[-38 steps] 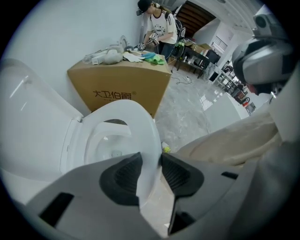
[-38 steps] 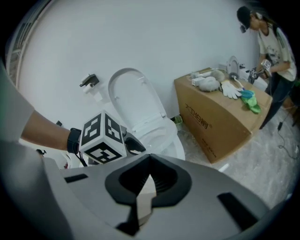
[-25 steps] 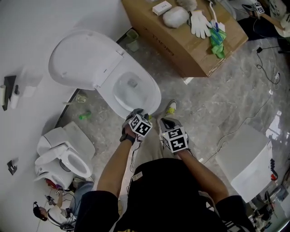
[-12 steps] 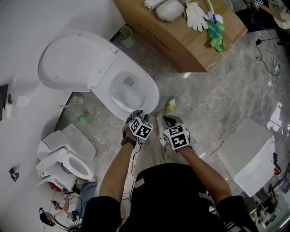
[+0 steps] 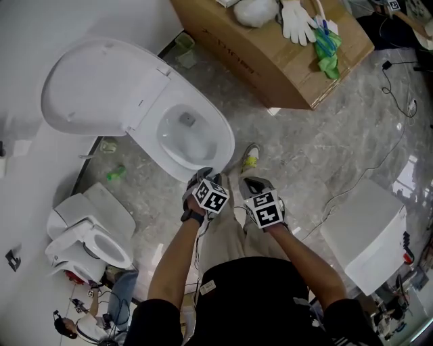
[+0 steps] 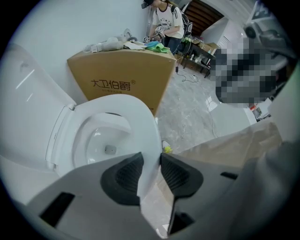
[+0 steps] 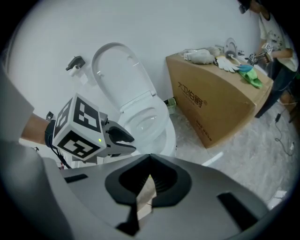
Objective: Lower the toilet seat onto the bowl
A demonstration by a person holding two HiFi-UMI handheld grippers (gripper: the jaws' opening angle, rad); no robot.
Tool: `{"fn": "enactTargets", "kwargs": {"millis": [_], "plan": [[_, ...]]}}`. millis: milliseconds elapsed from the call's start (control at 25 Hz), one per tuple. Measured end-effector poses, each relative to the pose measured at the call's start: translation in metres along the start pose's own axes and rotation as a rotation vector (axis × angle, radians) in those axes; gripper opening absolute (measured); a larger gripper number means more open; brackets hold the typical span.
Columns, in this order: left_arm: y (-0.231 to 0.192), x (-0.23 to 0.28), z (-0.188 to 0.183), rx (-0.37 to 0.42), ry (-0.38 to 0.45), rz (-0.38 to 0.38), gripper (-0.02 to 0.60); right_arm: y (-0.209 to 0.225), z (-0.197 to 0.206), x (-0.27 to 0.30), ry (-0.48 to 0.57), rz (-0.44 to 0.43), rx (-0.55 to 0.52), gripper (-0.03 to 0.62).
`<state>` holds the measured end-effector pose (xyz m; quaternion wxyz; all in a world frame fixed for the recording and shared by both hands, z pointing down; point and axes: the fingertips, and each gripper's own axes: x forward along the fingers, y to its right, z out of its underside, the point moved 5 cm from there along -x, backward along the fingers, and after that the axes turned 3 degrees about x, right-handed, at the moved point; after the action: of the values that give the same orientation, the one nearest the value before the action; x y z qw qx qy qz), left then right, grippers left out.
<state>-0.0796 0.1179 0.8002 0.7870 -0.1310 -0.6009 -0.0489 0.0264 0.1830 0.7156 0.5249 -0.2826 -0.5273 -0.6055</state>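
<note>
One white flap, read as the toilet seat (image 5: 95,84) folded up with its lid, stands raised at the wall edge of the floor (image 5: 338,135). No view separates ring from lid. Task not begun, by my judgement: the bowl (image 5: 218,145) lies uncovered below it, front rim towards the person.

Left gripper (image 5: 201,174) hangs just beside the front rim and points steeply down. Its own view shows the jaws a narrow gap apart with nothing between them, only rim and floor beyond. Right gripper (image 5: 252,182) is next to it, near a shoe (image 5: 250,159). Its jaws are pressed together at the tips, empty. Both are well apart from the flap, across the open bowl.

Outward: cardboard box (image 5: 270,67) near the bowl's far side, with gloves (image 5: 298,20) and a green cloth (image 5: 327,51) on top. Small toilet (image 5: 88,236) along the wall edge.

Risks from here:
- Left gap looks too narrow for the flap's edge, so it may glance off instead of gripping. Cause: jaws not spread before the reach.
- Glossy plastic; pads could slip once the flap tips past balance, and it would slam onto the rim.
- Only the outer layer might come down, or both, since ring and lid lie flush.
- A closed right gripper can only push, giving no control on the way down.
</note>
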Motion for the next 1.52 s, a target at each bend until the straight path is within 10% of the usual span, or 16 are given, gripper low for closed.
{"fn": "enactTargets", "kwargs": {"millis": [1520], "plan": [[0.013, 0.072, 0.018, -0.024, -0.065, 0.002, 0.129, 0.027, 0.032, 0.051, -0.064, 0.006, 0.01, -0.006]]}}
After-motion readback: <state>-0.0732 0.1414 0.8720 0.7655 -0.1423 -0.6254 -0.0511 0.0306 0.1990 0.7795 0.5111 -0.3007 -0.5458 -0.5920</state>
